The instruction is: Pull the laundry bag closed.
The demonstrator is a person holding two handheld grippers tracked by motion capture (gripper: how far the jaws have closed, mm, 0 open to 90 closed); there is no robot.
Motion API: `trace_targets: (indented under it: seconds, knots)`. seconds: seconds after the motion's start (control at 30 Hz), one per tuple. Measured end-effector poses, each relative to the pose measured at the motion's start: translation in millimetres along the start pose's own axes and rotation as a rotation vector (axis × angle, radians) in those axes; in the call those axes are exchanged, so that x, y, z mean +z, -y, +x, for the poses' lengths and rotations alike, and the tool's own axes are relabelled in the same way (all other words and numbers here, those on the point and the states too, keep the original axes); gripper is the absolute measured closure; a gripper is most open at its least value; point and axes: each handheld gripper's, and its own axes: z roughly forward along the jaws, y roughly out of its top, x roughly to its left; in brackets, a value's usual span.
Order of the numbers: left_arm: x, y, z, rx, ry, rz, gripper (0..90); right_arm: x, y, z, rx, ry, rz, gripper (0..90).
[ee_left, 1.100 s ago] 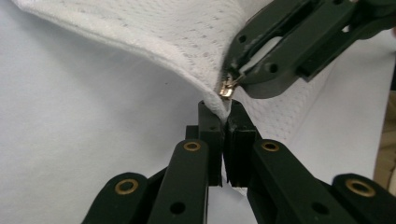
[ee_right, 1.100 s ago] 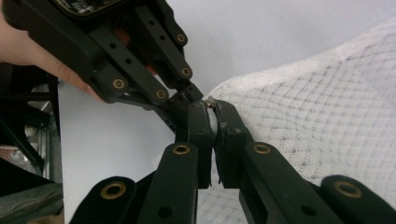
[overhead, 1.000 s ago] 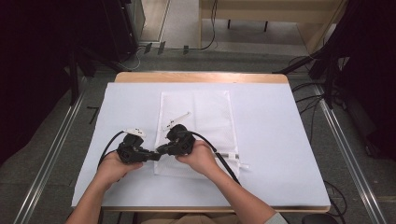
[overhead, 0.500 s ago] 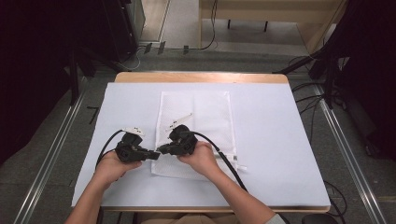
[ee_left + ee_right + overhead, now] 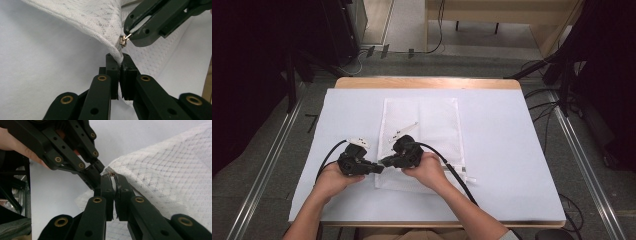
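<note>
Seen from above, a white mesh laundry bag (image 5: 422,135) lies flat in the middle of the white table cover (image 5: 512,150), and everything happens at its near-left corner. Left of that corner, the left gripper (image 5: 379,168) has its jaws pressed together on the bag's hem; in the left gripper view the lace edge (image 5: 117,53) disappears straight into the pinch. Just beyond that pinch sits the small metal zipper slider (image 5: 123,40), and its pull tab is nipped at the very tip of the right gripper (image 5: 128,35), whose jaws are closed on it. In the right gripper view the mesh rises as a lifted fold to the right of the closed jaw tips, with the left gripper (image 5: 98,171) touching in from the upper left.

My worry is the hold on that tab: it looks very shallow, so a pull off the zipper's line could let it slip free. The fine mesh could also snag in the slider if the left hold slackens, and a hard tug might tear the lace.
</note>
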Motion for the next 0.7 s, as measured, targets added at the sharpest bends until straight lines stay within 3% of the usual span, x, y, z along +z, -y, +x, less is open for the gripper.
trace_targets:
  seconds: [0.1, 0.2, 0.33, 0.43, 0.7]
  knots:
    - [0.0, -0.3, 0.1, -0.001, -0.005, -0.002, 87.2, 0.3, -0.3, -0.2, 0.004, -0.013, 0.007, 88.2]
    - [-0.9, -1.5, -0.4, -0.029, 0.020, 0.001, 88.4, 0.1, -0.1, -2.1, 0.003, -0.003, 0.011, 88.2]
    - [-3.8, -2.4, -3.3, -0.005, 0.006, -0.004, 89.5, -1.8, 0.8, -3.3, 0.001, 0.001, 0.011, 88.2]
    - [-7.4, -2.0, -2.0, -0.017, 0.023, -0.026, 89.8, -4.2, 1.6, -4.1, -0.007, 0.010, 0.003, 88.2]
    - [-6.5, -1.1, -2.9, -0.019, 0.037, 0.000, 90.0, -2.5, 8.4, -5.8, -0.032, 0.023, 0.010, 88.3]
